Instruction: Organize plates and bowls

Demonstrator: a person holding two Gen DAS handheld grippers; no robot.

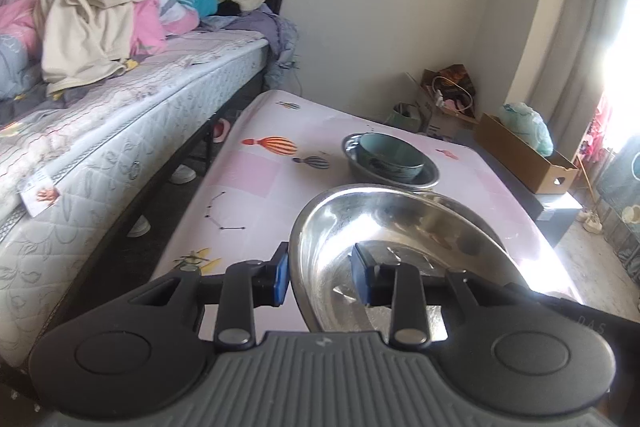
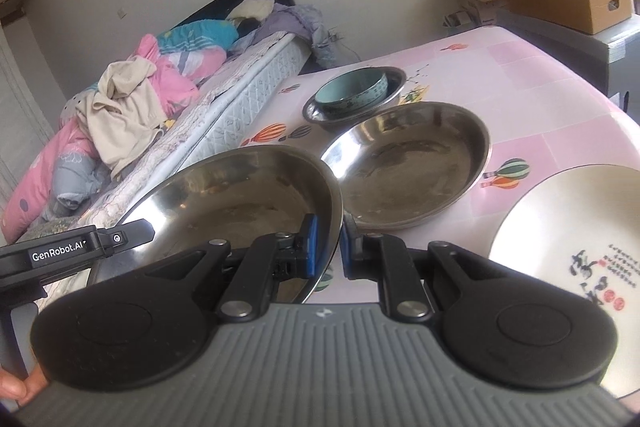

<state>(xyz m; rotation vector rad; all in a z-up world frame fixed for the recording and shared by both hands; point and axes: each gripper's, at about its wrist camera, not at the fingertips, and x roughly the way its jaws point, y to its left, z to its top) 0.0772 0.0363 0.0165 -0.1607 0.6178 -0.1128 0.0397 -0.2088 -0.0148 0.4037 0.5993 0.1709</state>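
1. Nearest, the right gripper has its fingers drawn close on the right rim of the near steel plate, one pad inside the dish and one outside. This looks like a pinch that keeps the plate raised and tilted off the table.
2. The left gripper straddles the same plate's left rim with its fingers spread wide. The outer pad sits just beside the rim and the inner pad is well inside the dish, so it seems to steady the plate, not clamp it.
3. Just beyond lies a second steel plate, flat on the table and probably the one to stack onto.
4. To the near right rests a white plate.
5. Farthest, a teal bowl is nested in a small steel bowl, already grouped.
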